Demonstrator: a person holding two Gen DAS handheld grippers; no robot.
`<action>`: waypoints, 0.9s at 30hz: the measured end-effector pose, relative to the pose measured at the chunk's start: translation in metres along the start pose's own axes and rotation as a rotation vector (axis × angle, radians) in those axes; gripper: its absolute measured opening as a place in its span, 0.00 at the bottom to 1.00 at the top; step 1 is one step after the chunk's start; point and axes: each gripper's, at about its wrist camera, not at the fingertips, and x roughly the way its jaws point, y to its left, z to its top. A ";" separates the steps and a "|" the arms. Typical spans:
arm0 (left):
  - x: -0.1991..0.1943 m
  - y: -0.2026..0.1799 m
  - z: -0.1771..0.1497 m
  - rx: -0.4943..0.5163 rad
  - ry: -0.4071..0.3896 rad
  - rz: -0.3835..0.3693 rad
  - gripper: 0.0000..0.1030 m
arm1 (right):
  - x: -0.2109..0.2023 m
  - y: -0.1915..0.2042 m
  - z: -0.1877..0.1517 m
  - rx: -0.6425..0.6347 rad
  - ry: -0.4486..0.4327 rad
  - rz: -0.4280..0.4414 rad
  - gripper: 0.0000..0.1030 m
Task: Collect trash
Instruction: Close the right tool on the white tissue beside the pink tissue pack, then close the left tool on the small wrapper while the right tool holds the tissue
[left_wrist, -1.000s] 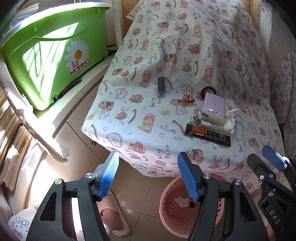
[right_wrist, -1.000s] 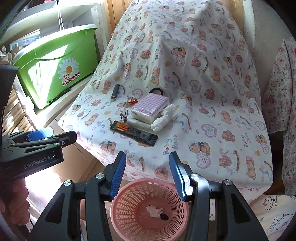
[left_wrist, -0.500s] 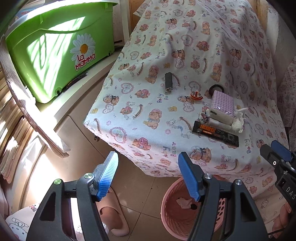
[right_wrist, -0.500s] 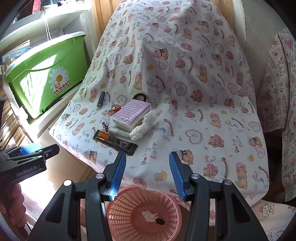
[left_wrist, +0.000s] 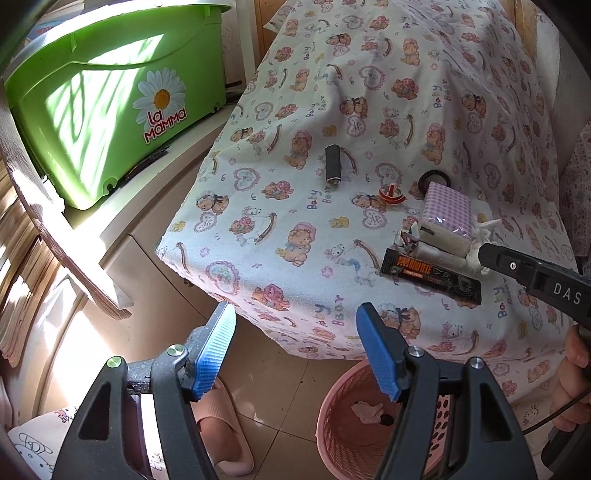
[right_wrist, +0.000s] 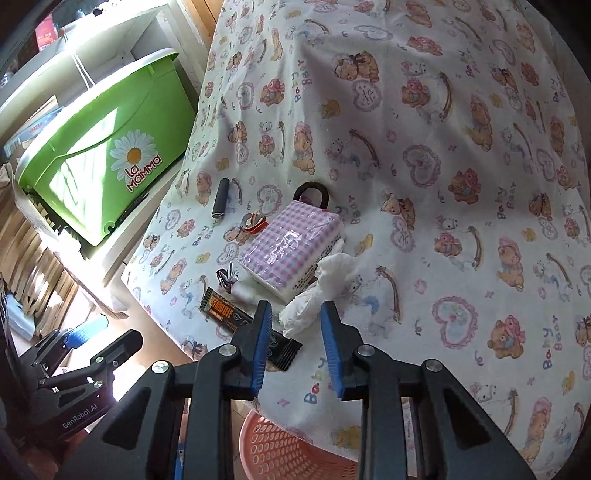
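Observation:
A crumpled white tissue lies on the bear-print cloth beside a purple checked tissue pack. A black snack wrapper lies at the cloth's front edge; it also shows in the left wrist view. My right gripper is open and empty, its fingertips just short of the tissue. My left gripper is open and empty, off the table's front corner above the floor. A pink basket with a tissue scrap inside stands on the floor below; its rim shows in the right wrist view.
On the cloth are a black cylinder, a red-and-white ribbon curl, a black ring and a small dark foil scrap. A green La Mamma bin stands left. A pink slipper lies on the floor.
My right gripper has moved forward and down from above the basket to the tissue on the cloth, its jaws narrower. My left gripper has shifted a little toward the table.

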 end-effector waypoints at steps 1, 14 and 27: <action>0.001 -0.001 0.001 0.001 0.000 -0.003 0.64 | 0.002 -0.001 0.000 0.012 -0.003 -0.014 0.30; 0.015 -0.008 0.003 -0.026 0.023 -0.026 0.65 | -0.005 -0.009 0.005 0.049 -0.050 -0.077 0.10; 0.026 -0.040 0.055 0.035 0.071 -0.245 0.44 | -0.037 -0.021 0.007 0.044 -0.088 -0.048 0.10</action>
